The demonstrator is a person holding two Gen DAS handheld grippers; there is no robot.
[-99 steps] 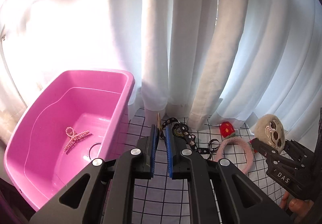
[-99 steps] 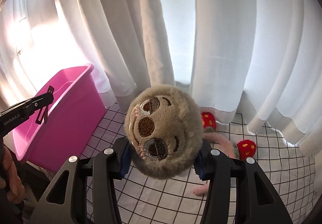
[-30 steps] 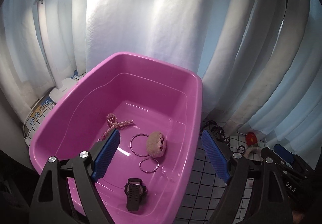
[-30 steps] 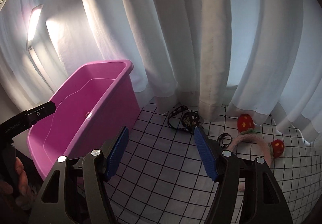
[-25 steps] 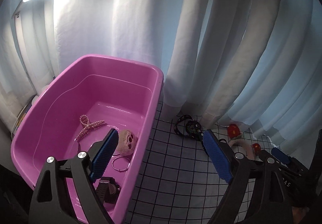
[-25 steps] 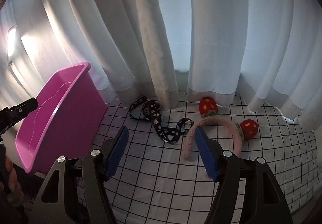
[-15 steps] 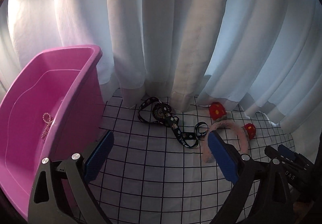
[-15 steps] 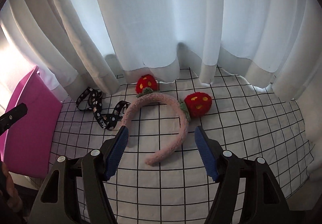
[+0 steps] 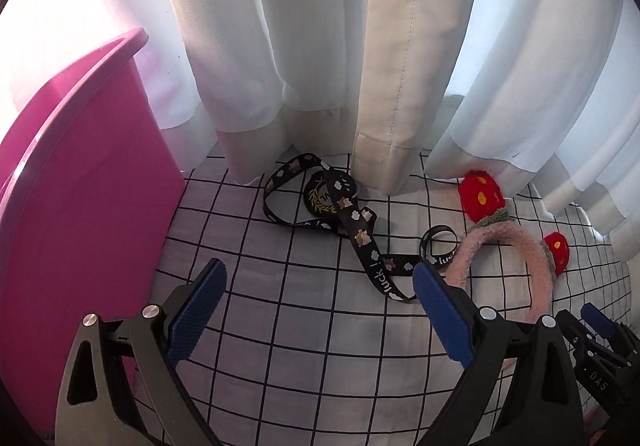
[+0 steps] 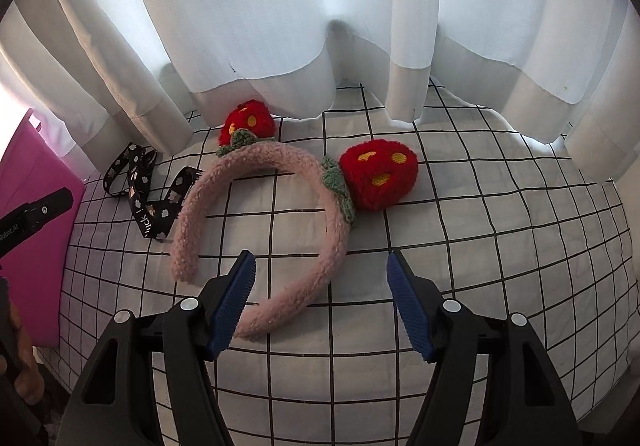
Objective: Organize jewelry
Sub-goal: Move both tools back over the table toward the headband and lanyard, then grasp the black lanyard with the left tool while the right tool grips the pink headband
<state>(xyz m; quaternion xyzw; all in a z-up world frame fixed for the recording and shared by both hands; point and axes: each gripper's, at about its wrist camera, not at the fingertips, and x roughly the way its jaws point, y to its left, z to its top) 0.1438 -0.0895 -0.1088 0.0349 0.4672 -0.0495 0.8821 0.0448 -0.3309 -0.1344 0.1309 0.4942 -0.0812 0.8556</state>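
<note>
- Jaws of my left gripper (image 9: 318,300) have just been opening and now stand wide, blue pads facing each other with nothing between them but gridded cloth.
- My right gripper (image 10: 320,278) is also spread, less widely, and grips nothing; one end of the headband lies just ahead of its left pad, not pressed by it.
- Taking the pink fuzzy headband (image 10: 256,205) as my landmark: it lies flat on the white black-gridded tablecloth (image 10: 480,230), its arch toward the curtain and its open ends toward me.
- Two red knitted strawberries with yellow spots sit on the headband's arch, one (image 10: 378,179) on its right shoulder, the other (image 10: 248,121) at the top, close to the curtain hem.
- Left of the headband, the black printed lanyard (image 9: 352,230) lies in loose loops; its near end, lettered "luck", lies right beside the headband's left arm, and I cannot tell whether they touch.
- Farther left of the headband, beyond the lanyard, stands the pink plastic tub (image 9: 80,197); from here I see only its outer wall and rim.
- Behind the headband hang white curtains (image 10: 304,13), their hems resting on the cloth.
- In the left wrist view my right gripper shows just right of the headband's nearer end.
</note>
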